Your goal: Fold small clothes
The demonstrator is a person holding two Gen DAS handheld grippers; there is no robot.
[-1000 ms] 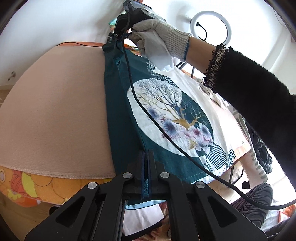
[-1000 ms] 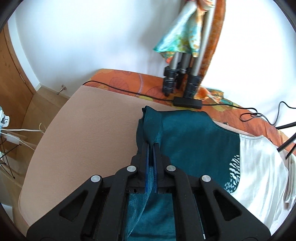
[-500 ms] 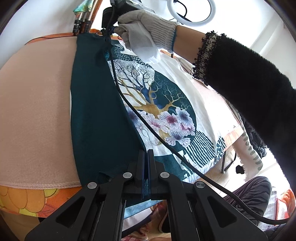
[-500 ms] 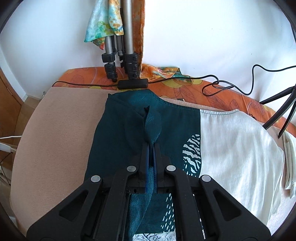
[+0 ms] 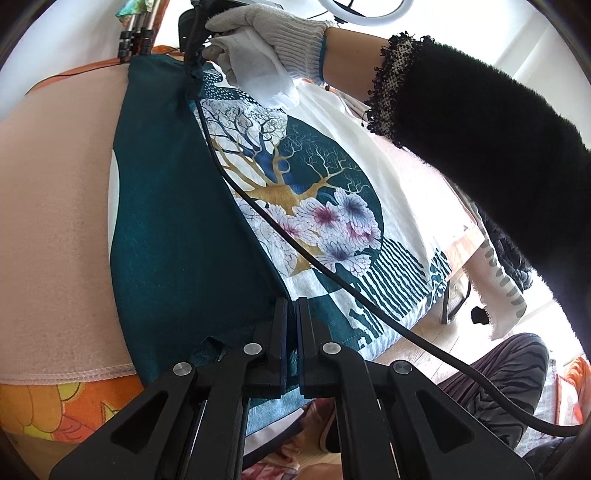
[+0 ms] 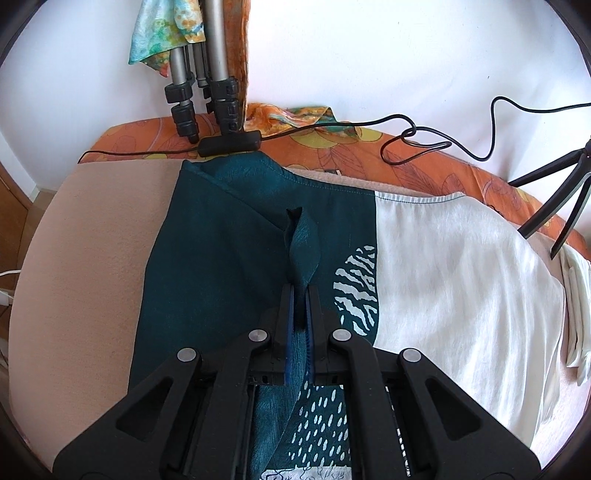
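A teal and white garment (image 5: 177,229) with a tree and flower print lies on a pink pad (image 5: 55,221), its teal side folded over toward the print. My left gripper (image 5: 291,310) pinches the near hem, and its jaws are opening with the cloth still between them. My right gripper (image 6: 300,295) holds a raised teal fold (image 6: 301,243) of the garment (image 6: 229,258). Its jaws are opening too, cloth between the pads. A gloved hand (image 5: 266,33) holds that gripper at the garment's far end.
A black cable (image 5: 332,273) trails across the print. Silver tripod legs (image 6: 207,74) and a cable box (image 6: 229,144) stand at the far edge on an orange floral cover (image 6: 424,166). A black stand leg (image 6: 554,206) and stacked white cloth (image 6: 576,295) sit right.
Both grippers carried the teal edge sideways across the pad, so the teal flap now covers more of the garment. The gap between each pair of jaws looks slightly wider.
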